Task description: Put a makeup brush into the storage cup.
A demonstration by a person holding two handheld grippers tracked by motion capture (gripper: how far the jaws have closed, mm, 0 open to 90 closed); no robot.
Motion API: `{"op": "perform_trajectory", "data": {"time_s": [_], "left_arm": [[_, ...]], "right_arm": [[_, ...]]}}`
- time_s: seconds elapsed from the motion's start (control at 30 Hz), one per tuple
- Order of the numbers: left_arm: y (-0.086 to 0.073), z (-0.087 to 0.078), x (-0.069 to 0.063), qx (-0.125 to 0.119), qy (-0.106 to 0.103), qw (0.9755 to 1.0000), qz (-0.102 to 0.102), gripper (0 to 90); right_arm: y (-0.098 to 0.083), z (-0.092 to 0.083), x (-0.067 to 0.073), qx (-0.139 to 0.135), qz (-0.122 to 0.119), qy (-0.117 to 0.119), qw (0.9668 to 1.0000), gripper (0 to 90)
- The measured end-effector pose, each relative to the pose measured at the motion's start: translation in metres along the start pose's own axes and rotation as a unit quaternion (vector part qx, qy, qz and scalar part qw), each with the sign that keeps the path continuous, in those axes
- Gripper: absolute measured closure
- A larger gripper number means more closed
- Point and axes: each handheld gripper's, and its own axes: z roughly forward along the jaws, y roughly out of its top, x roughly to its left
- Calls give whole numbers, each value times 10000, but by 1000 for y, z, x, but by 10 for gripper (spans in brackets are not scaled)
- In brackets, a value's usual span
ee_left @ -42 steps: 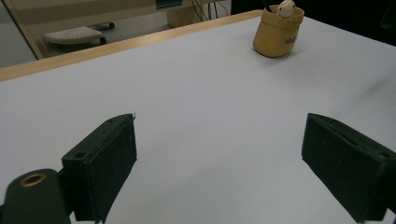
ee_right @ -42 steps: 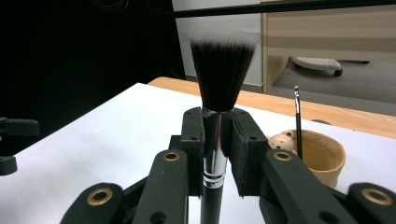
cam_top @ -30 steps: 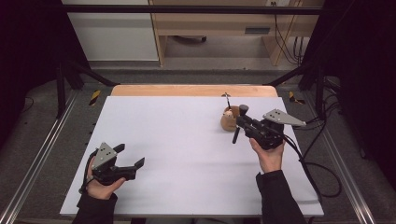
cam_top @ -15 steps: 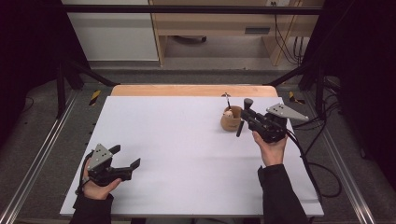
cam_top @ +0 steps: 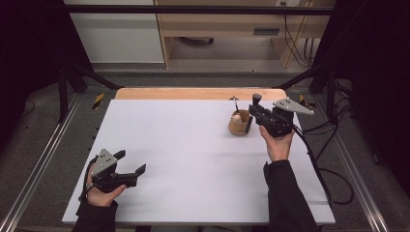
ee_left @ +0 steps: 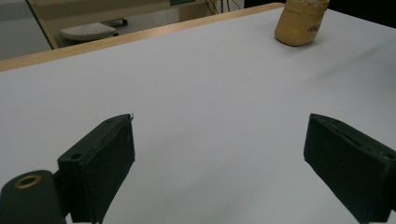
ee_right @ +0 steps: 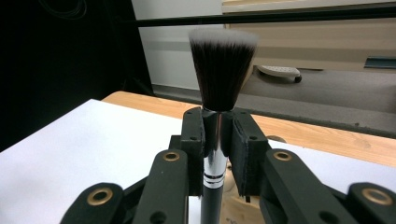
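While the right tongs (ee_right: 216, 140) are clamped on a makeup brush (ee_right: 219, 93), the brush is held upright, bristles up, handle pointing down; in the right gripper view the silver ferrule is seen pinched between both pads, w/ the black, white-tipped bristle head standing clear above them. In the high view the right tongs (cam_top: 255, 112) are seen just beside a small tan wooden cup (cam_top: 239, 124), on its right, near the far right part of the white desk (cam_top: 183, 145); the brush handle hangs next to the cup's rim, touching or not can't be told. Something thin sticks up out of the cup, too small to be named. The left tongs (cam_top: 130, 166) are held wide apart w/ nothing between them, low over the desk's near left corner, well apart from the cup. In the left gripper view the cup (ee_left: 299, 25) is seen far off at upper right.
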Motion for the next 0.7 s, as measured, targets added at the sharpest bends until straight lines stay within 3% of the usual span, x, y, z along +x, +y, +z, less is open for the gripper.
{"op": "perform_trajectory", "data": {"time_s": [0.7], "left_arm": [[0, 1, 0, 3, -39, 10000, 2, 77]], "right_arm": [[9, 31, -18, -31, 68, -393, 9992, 772]]}}
